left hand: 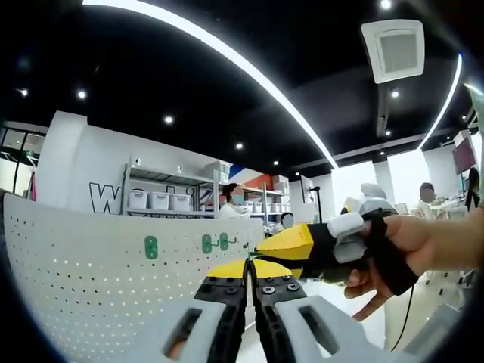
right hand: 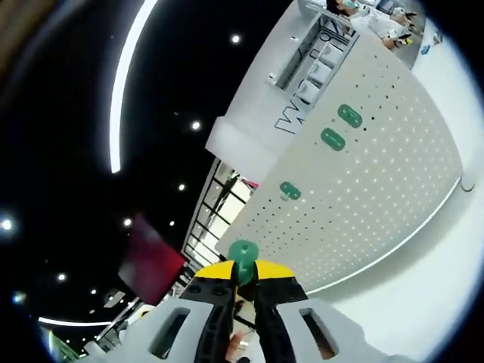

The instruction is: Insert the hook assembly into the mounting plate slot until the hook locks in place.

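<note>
A: You are working in a bright showroom with a dark ceiling, strip lights and a shelf rack (left hand: 170,193) of white bins behind a white pegboard (left hand: 91,265) that is standing on a white tabletop (right hand: 423,302).

B: Where is the hook sitting?

A: Your right tongs (right hand: 243,291) are closing on a green hook (right hand: 243,257), its head poking up between the yellow tips. Three more green hooks (right hand: 333,139) are already sitting on the pegboard.

B: And the left tongs (left hand: 249,276)?

A: They are looking pressed together, holding nothing I can make out. In the left gripper view your right hand (left hand: 408,249) is bringing its tongs in near the board's top edge.

B: So what step is this?

A: I judge you are carrying the hook toward the board; next you are needing to line it up with a free slot and press until it locks.
</note>
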Motion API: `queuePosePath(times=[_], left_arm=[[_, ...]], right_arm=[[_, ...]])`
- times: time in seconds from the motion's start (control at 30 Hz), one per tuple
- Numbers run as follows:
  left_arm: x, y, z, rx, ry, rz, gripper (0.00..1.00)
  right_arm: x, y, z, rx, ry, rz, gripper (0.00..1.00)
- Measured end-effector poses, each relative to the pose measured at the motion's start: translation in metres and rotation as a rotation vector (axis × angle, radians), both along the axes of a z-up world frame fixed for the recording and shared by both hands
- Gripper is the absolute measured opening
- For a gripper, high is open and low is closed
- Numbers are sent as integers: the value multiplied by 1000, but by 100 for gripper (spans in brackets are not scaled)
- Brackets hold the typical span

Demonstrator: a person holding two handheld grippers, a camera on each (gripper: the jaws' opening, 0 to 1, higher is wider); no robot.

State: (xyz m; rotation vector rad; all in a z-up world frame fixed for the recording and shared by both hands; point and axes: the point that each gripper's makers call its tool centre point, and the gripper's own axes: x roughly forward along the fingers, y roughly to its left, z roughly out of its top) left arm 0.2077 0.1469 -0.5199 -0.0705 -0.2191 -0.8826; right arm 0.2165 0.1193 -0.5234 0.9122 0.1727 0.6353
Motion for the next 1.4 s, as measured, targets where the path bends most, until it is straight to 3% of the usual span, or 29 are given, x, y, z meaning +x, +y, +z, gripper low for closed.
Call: queuePosePath(times=[0.4, 0.73, 0.93, 1.07, 1.17, 1.4], left_arm=[[-2, -6, -5, 23, -2, -13, 2], [-2, -7, -3, 32, 2, -21, 2], [-1, -8, -4, 78, 3, -30, 3], [-2, -9, -7, 107, 11, -34, 6], [0, -9, -12, 118, 42, -40, 15], [2, -5, -19, 132, 74, -39, 20]], right_arm=[[0, -3, 1, 6, 1, 11, 2], [-4, -1, 6, -50, -58, 4, 1], [-3, -2, 5, -85, -74, -3, 1], [-3, -1, 5, -112, -88, -11, 1], [-2, -2, 4, -158, -108, -28, 1], [-2, -5, 2, -233, -131, -52, 1]])
